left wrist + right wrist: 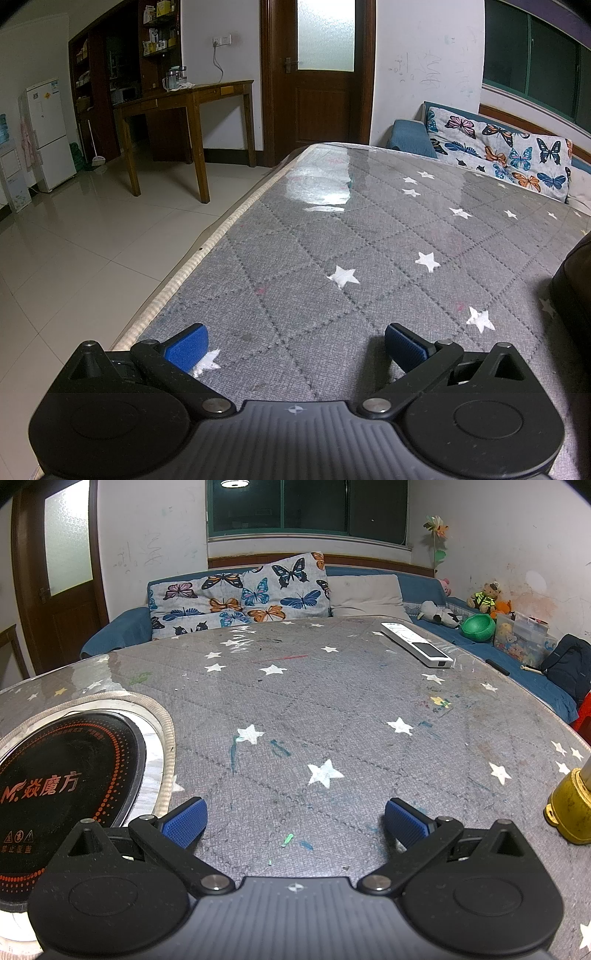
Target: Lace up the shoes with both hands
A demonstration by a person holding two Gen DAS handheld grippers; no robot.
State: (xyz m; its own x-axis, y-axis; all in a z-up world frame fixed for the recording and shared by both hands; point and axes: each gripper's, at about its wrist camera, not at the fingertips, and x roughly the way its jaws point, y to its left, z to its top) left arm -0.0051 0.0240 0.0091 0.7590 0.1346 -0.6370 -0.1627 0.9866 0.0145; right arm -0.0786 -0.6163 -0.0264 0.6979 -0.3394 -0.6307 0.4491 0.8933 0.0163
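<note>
the tabletop [332,709] with its star-print cover carries both of my tools, resting low, i judge, because nothing is started. the inset cooktop [66,775] sits just left of my right hand-held gripper [295,821], spread wide and empty; my left hand-held gripper [295,345] likewise. no shoe shows clearly anywhere.

A dark brown rounded thing [576,284], which may be a shoe, peeks in at the right edge of the left view. It sits on the grey cloth with white stars [369,251]. Most of it is cut off, so its laces cannot be made out.
</note>
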